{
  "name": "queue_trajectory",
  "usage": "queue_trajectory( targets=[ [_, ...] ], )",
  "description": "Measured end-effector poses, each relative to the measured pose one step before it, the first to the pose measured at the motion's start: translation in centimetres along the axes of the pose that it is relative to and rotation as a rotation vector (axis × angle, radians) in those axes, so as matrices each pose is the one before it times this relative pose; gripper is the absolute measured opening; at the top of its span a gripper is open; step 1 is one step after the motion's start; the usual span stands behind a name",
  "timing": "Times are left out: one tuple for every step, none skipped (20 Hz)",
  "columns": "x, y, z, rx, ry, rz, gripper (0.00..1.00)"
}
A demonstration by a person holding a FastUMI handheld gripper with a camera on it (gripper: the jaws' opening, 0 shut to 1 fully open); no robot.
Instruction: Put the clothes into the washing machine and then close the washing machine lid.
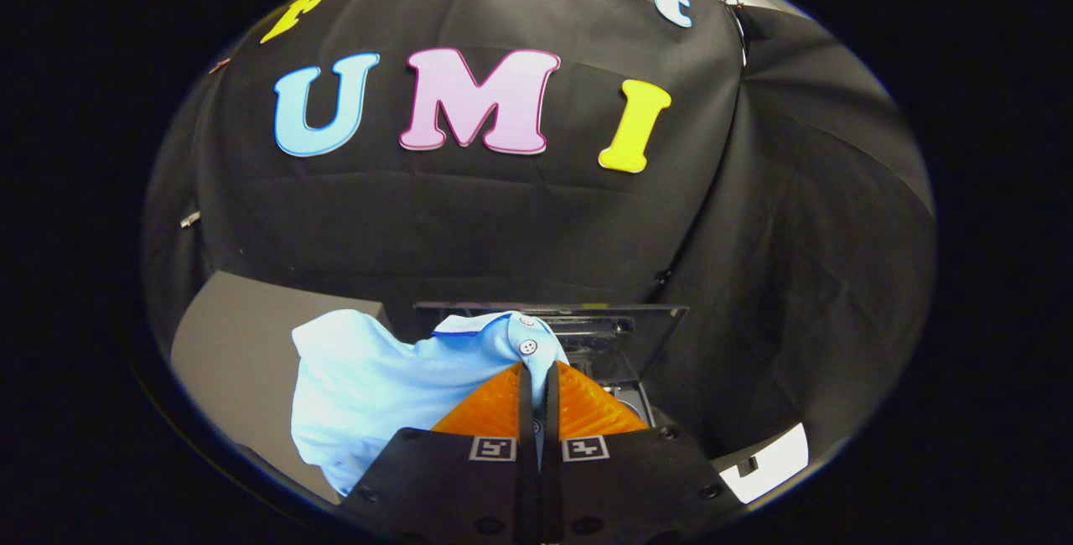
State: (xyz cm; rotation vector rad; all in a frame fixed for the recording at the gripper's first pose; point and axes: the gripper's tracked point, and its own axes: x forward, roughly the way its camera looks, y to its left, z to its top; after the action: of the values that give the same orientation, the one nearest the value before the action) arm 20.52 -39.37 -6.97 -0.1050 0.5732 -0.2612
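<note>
Gripper (536,371) jaws pinch light-blue shirt (377,386); washing machine (603,335) seemingly open.

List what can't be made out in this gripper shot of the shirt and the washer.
- Washing machine drum: in the gripper view, the light blue buttoned shirt and the gripper, its fingers shut on the shirt's placket, cover most of the dark washing machine beyond them.
- Lower part of the shirt: hidden behind the gripper's body.
- Grey surface beside the shirt: what it belongs to cannot be told; too dim.
- Washer controls: too small and dark.
</note>
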Motion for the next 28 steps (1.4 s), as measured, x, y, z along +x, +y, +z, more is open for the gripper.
queue_trajectory(
  targets=[
    [0.746, -0.371, -0.635, -0.00044, 0.01151, -0.00069, 0.05],
    [0.874, -0.331, -0.881, 0.00641, 0.01497, -0.00325, 0.05],
    [0.865, -0.112, -0.994, 0.00479, 0.01527, 0.00513, 0.05],
    [1.04, -0.356, -1.134, -0.00233, 0.02315, -0.00823, 0.05],
    [0.889, -0.199, -1.267, -0.01368, 0.02387, -0.00218, 0.05],
    [0.93, -0.672, -1.733, -0.0163, 0.01966, -0.01766, 0.05],
    [0.864, -0.105, -1.191, -0.01689, 0.01523, -0.00182, 0.05],
    [0.945, 0.044, -0.961, -0.01039, 0.01768, -0.00687, 0.05],
    [0.674, 0.086, -0.952, -0.00494, 0.01676, 0.00228, 0.05],
    [0.588, -0.035, -0.894, -0.00017, 0.0133, 0.00529, 0.05],
    [0.645, 0.01, -0.798, 0.00445, 0.0145, 0.00481, 0.05],
    [0.654, 0.051, -0.338, 0.00239, 0.003, 0.00565, 0.05],
    [0.514, -0.066, -0.43, 0.00718, 0.00943, 0.00198, 0.05],
    [0.153, 0.14, -0.272, 0.00766, 0.00344, 0.00575, 0.05],
    [0.33, 0.02, -0.073, 0.00844, 0.00363, -0.00009, 0.05],
    [0.183, 0.1, -0.184, 0.0088, 0.0003, 0.00752, 0.05],
    [0.365, -0.064, 0.101, 0.00981, -0.00056, -0.00345, 0.05],
    [0.121, 0.124, -0.311, 0.00852, -0.00169, 0.00663, 0.05],
    [0.145, -0.094, -0.125, 0.00349, 0.00067, 0.00024, 0.05],
    [0.107, 0.082, -0.066, 0.00499, 0.00068, 0.00624, 0.05],
    [0.254, 0.034, -0.056, 0.001, 0.00094, 0.0007, 0.05],
    [0.14, -0.06, -0.306, -0.0082, 0.00432, -0.00109, 0.05],
    [0.193, 0.022, -0.238, -0.00408, 0.0032, 0.00365, 0.05],
    [0.117, 0.156, -0.438, 0.00233, 0.01006, 0.00551, 0.05],
    [0.196, 0.104, -0.345, -0.00087, 0.00482, 0.00271, 0.05],
    [0.394, 0.109, -0.503, 0.00376, 0.01021, 0.00315, 0.05],
    [0.339, 0.345, -0.452, 0.00513, 0.00817, 0.00925, 0.05],
    [0.507, 0.341, -0.575, 0.00477, 0.00954, 0.01048, 0.05]
  ],
)
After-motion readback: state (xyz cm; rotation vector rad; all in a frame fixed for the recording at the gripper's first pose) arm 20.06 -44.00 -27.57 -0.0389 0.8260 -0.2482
